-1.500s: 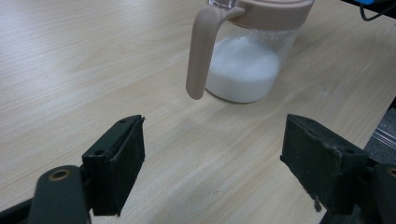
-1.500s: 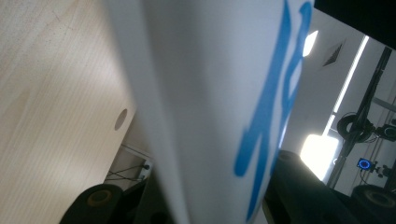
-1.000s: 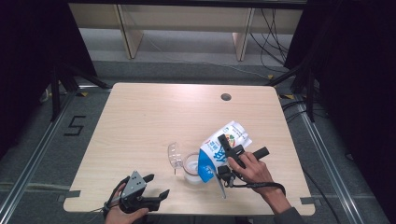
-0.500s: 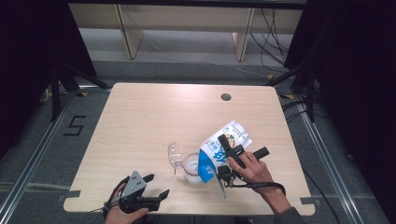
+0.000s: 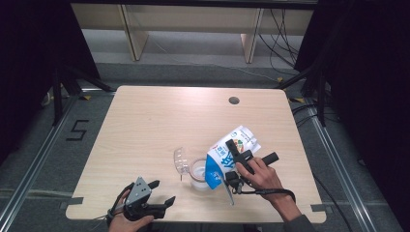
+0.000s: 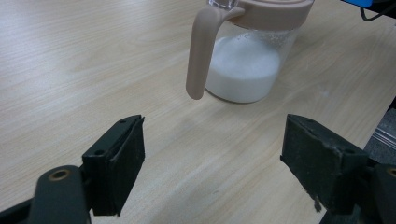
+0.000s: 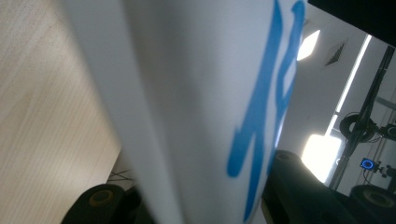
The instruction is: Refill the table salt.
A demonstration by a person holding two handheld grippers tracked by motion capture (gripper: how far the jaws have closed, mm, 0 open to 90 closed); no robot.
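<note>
Boxy carton, glass jug

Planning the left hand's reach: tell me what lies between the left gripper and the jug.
Nothing: in the left gripper view, bare wooden table runs from the open left gripper to the jug, which holds white liquid, handle toward the jaws.
</note>
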